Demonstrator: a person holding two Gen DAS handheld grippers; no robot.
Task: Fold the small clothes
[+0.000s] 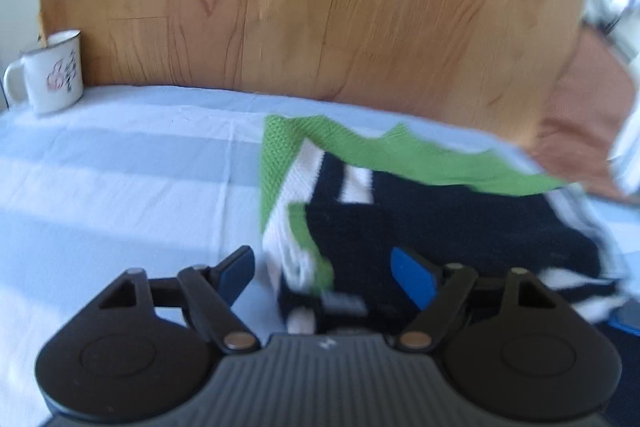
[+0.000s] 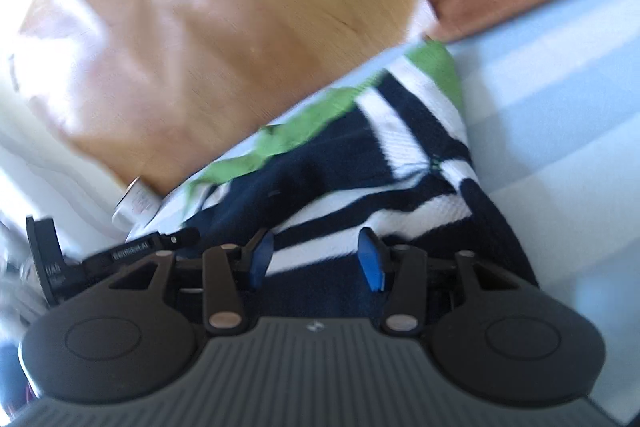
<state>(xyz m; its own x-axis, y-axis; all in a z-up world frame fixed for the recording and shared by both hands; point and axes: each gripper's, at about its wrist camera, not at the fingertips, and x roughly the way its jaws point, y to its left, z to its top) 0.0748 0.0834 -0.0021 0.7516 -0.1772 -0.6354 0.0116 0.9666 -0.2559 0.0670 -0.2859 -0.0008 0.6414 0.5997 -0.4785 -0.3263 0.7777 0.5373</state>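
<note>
- Striped garment (image 1: pixel 420 227), navy and white with green trim, lies on the pale blue sheet (image 1: pixel 120 187) of a bed, close to the wooden headboard (image 1: pixel 280 7); both views are blurred, so its exact outline is hard to read.
- Its green edge (image 1: pixel 400 155) runs along the far side, and one side panel looks turned in over the dark body, so at least one fold seems to be made, in my judgement.
- Layers near the bottom of the left view are bunched and uneven, which suggests the fold is not squared off yet.
- Left gripper (image 1: pixel 324 275) hangs just over the near edge of the garment with its jaws wide apart; cloth shows between the blue pads (image 1: pixel 414 277), but they do not press on it.
- Right gripper (image 2: pixel 316 259) hovers above the striped part (image 2: pixel 400 195) with its jaws partly apart, and nothing is pinched between them.
- Neither tool holds the cloth, so the garment rests free on the bed.
- What is left, as I judge it: a further fold to bring it down to a compact shape, then smoothing and squaring the edges.
- White mug (image 1: pixel 52 71) stands at the far left by the headboard, well apart from the work.
- No other clothes can be made out, so whether more pieces wait I cannot tell.
</note>
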